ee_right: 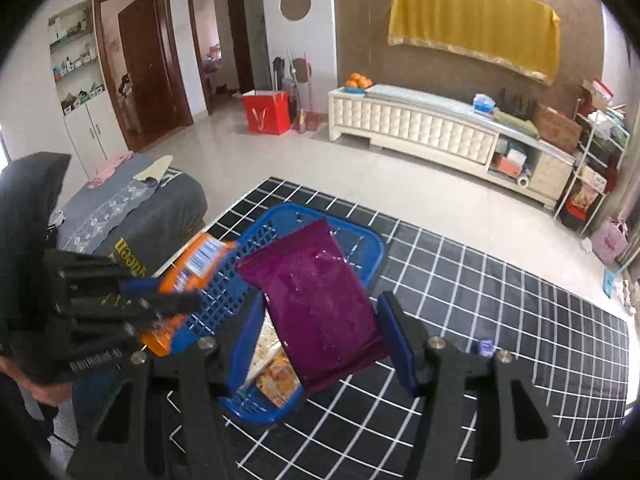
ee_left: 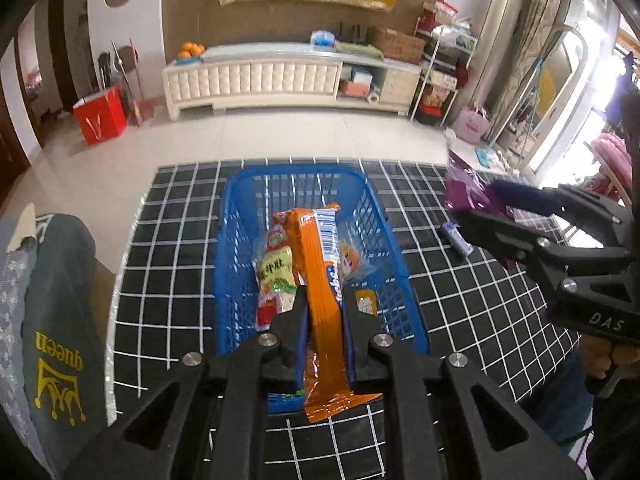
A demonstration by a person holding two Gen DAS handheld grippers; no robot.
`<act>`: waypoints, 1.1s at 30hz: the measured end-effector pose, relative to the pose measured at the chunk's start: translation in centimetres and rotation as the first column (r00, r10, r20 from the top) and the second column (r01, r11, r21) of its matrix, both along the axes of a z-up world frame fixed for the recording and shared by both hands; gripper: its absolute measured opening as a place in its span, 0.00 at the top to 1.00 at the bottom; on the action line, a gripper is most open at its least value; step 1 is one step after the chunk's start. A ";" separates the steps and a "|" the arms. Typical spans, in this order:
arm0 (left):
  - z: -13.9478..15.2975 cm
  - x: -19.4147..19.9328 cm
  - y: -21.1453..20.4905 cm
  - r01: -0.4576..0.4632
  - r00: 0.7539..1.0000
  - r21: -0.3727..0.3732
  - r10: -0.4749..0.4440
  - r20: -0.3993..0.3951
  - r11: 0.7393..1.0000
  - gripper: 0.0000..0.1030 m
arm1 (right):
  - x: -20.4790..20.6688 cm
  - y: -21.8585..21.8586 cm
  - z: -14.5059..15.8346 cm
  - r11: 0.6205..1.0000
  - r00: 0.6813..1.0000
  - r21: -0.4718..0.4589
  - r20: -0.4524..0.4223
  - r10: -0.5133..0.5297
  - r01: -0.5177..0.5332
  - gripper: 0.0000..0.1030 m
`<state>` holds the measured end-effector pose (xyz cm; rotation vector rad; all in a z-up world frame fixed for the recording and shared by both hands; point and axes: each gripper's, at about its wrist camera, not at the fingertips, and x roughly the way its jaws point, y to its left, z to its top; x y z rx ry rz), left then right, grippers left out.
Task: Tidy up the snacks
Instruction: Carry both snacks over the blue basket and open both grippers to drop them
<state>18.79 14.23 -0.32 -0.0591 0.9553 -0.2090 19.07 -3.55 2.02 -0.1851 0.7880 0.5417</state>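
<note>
1. Two grippers show in the left wrist view. The left gripper [ee_left: 324, 320] is at the bottom, and its two fingers squeeze a long orange snack pack [ee_left: 320, 280] from both sides. The pack pokes out past the finger tips, over the blue basket [ee_left: 240, 216]. Its crinkly end hangs back toward the camera.
2. Inside the basket, just left of the left gripper's tips, lies a yellow-green snack bag [ee_left: 276, 268]. Just right of the tips lies a clear bag with an orange cartoon face [ee_left: 350, 262].
3. The right gripper [ee_left: 472, 204] comes in from the far right of that view and pinches a purple snack bag [ee_left: 460, 192]. A small blue-white wrapper [ee_left: 456, 238] lies just under it on the black checked cloth [ee_left: 168, 240].
4. In the right wrist view, the right gripper [ee_right: 320, 320] holds the purple snack bag [ee_right: 316, 300] between its blue pads. The pads are spread wide, one on each edge of the bag. The bag sticks out ahead, tilted over the blue basket [ee_right: 224, 292].
5. Far to the left of the right gripper is the left gripper [ee_right: 156, 300], with the orange snack pack [ee_right: 196, 264] clamped in it, touching the basket's rim.
6. Beside the right pad, the small blue-white wrapper [ee_right: 485, 347] peeks out on the black checked cloth [ee_right: 520, 320].
</note>
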 end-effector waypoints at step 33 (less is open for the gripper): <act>0.9 -1.6 3.6 -0.086 0.993 0.014 0.085 0.077 0.996 0.47 | 1.5 3.0 -1.5 0.999 0.997 0.012 -0.077 0.033 -0.032 0.40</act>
